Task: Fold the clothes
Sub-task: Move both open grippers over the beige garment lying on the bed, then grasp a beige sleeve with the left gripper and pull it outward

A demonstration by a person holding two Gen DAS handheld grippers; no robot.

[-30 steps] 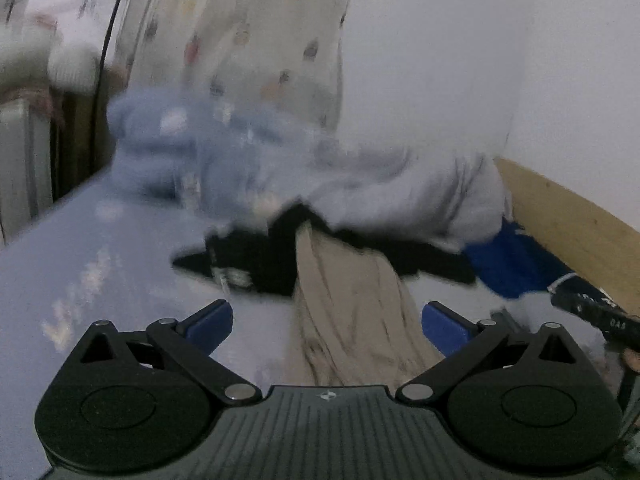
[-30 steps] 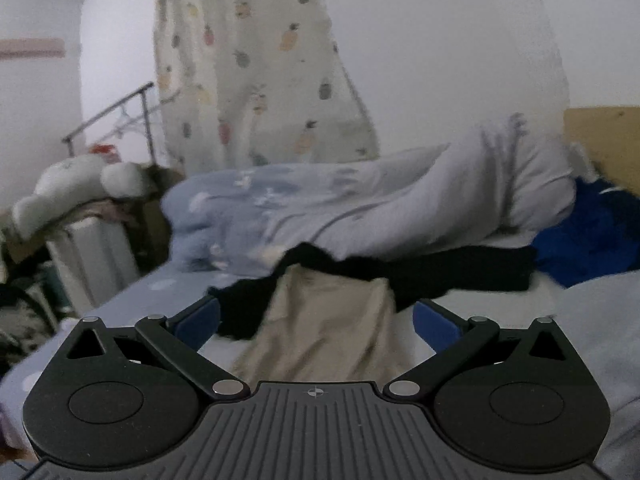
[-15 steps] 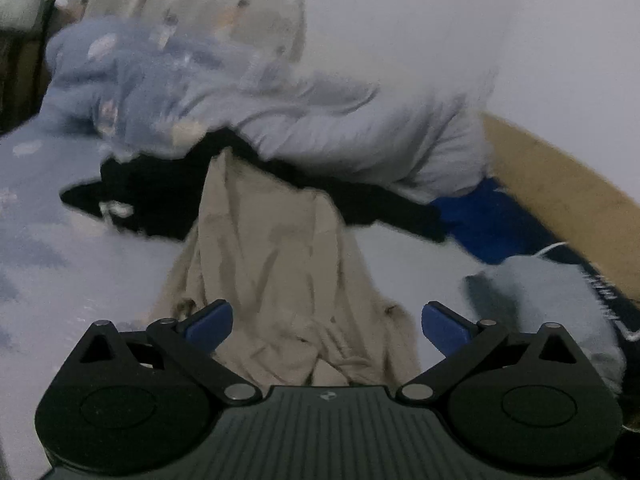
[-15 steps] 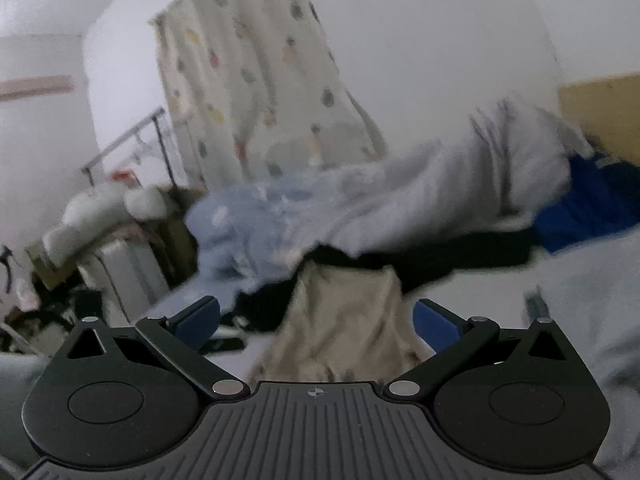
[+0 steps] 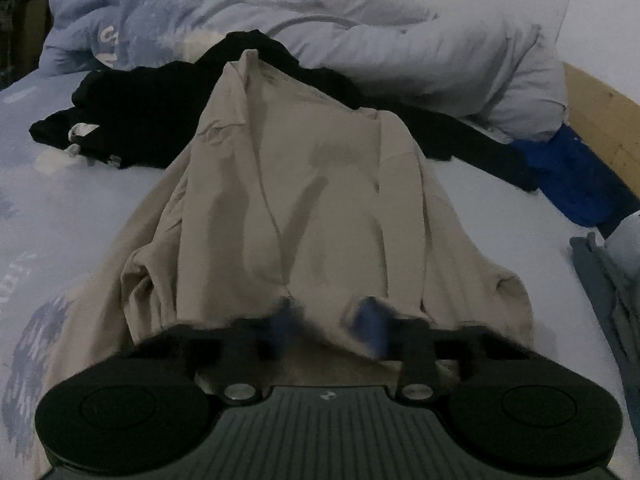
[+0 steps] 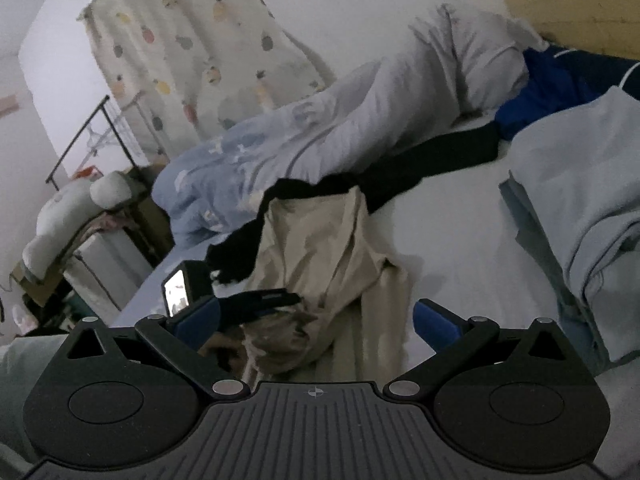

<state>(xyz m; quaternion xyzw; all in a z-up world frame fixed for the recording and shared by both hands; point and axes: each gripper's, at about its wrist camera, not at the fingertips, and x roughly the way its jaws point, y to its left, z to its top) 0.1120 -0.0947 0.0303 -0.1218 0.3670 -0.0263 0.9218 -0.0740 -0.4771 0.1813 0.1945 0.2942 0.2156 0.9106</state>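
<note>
beige garment point(image 5: 312, 200): one, on the bed point(image 5: 72, 208), atop one black garment point(image 5: 132, 120)
left claw point(image 5: 326, 324): just been closing, its blurred fingers clenched on the beige hem
right claw point(image 6: 316, 320): released, nothing between its fingers
duvet point(image 5: 320, 28): one

It was a bedroom in someone's home; a bed point(image 5: 80, 208) with a pale blue printed sheet filled the room, a rumpled quilt point(image 6: 360, 120) heaped along it; a fruit-patterned curtain point(image 6: 192, 40) hung behind; a metal clothes rail point(image 6: 80, 136) stood by the wall; loose clothes point(image 5: 304, 200) lay about.
</note>
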